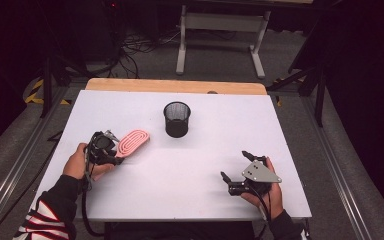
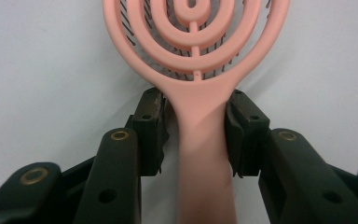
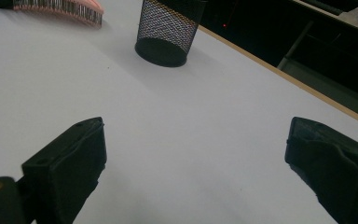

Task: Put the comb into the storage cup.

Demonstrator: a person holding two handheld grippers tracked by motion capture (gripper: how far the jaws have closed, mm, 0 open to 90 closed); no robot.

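The black mesh cup (image 1: 177,119) stands upright at table centre, apparently empty. The left gripper (image 2: 196,135) clamps the pink brush (image 2: 200,140) handle; the right gripper (image 1: 235,167) gapes, holding nothing.

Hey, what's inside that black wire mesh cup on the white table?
From the high view, the black wire mesh cup looks empty: only its dark interior shows through the open rim. Its very bottom is too dark to tell. The pink plastic hairbrush lies outside it, on the white table.
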